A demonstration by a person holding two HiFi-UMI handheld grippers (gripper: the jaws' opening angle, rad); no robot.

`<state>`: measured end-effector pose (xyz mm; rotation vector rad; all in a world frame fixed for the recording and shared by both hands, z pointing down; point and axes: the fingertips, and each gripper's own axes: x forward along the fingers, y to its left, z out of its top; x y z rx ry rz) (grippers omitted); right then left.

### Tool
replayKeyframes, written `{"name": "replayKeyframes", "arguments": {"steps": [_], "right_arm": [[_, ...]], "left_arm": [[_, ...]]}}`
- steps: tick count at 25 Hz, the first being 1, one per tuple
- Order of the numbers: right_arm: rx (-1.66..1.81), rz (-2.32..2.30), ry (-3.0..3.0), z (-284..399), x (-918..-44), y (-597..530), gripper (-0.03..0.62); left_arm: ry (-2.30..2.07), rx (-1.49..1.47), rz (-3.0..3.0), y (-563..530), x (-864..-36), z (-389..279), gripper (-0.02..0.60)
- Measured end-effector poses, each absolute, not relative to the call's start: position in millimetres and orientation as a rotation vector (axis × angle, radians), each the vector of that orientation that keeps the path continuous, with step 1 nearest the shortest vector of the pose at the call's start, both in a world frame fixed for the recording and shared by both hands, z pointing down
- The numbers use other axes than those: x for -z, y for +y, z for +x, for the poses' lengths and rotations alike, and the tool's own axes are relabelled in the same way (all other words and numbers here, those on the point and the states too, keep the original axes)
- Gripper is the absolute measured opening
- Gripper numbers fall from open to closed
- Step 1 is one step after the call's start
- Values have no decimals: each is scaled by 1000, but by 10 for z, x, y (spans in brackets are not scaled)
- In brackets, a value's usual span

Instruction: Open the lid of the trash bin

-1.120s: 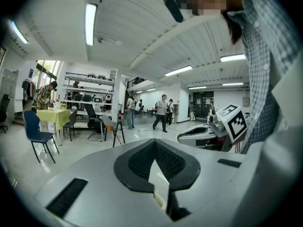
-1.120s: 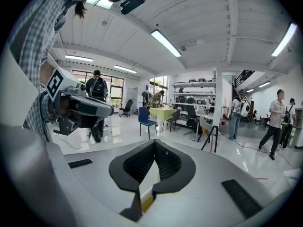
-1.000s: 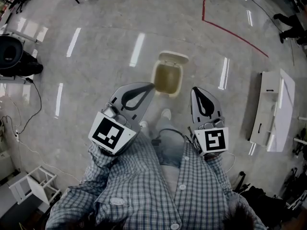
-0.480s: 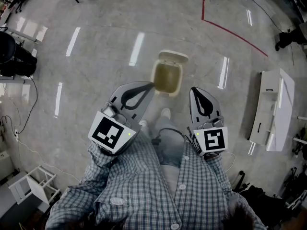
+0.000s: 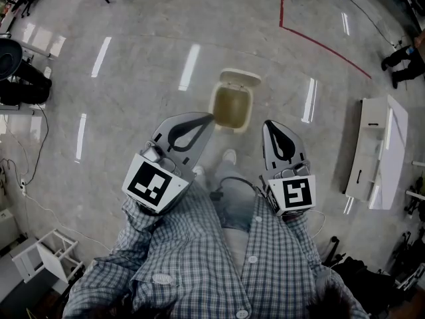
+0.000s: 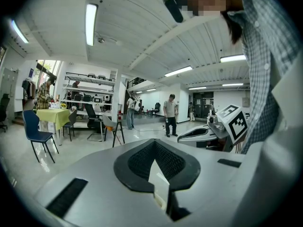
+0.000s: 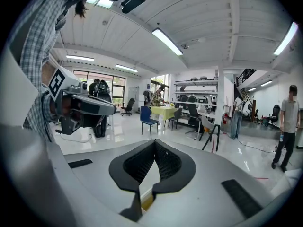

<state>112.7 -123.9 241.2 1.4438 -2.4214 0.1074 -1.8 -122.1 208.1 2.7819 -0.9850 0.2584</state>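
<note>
A glossy grey floor (image 5: pixel 133 78) fills the head view, crossed by a red tape line (image 5: pixel 319 45) toward its far right. A person in a checked shirt (image 5: pixel 192 258) stands on it and looks down, holding both grippers in front of the chest and well above the floor, jaws aimed forward.

The left gripper (image 5: pixel 210 117) angles inward toward the right. In its own view the left gripper's (image 6: pixel 154 142) jaws are pressed together at the tips, with only a teardrop-shaped gap between the black pads (image 6: pixel 137 162) and nothing in it. The right gripper (image 5: pixel 268 123) points nearly straight ahead. In its own view the right gripper's (image 7: pixel 155 141) jaws also meet at the tips and pinch nothing.

The trash bin (image 5: pixel 232 107) stands in the open middle of the floor, just beyond the person's shoes (image 5: pixel 229 157) and between the two grippers as seen from above. Its pale lid (image 5: pixel 240 80) stands raised at the bin's far edge, and the tan inside shows.

Each gripper carries a cube with black-and-white square markers, the left cube (image 5: pixel 154 185) and the right cube (image 5: pixel 293 195), close to the chest.
</note>
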Motion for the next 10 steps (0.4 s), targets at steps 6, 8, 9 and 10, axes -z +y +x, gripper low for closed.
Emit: {"name": "replayKeyframes", "arguments": {"steps": [6,8,9,10], "right_arm": [[-118,1447,-2429,1125,-2419,-1249,18],[-121,1445,-2430,1114,-2413,-1240,18],[-121,1443,-2430,1109,-2409,-1235,19],[-121,1442,-2431,1103,-2405,-1229,18]], "left_arm": [[-988,-255,2769,-1219,-2101,-40,6],[-992,-258,2764,-1207,-2105,-56,6],[-994,-259,2762,-1200,-2104,-65,6],[-996,-259,2759,-1194,-2103,-73,6]]}}
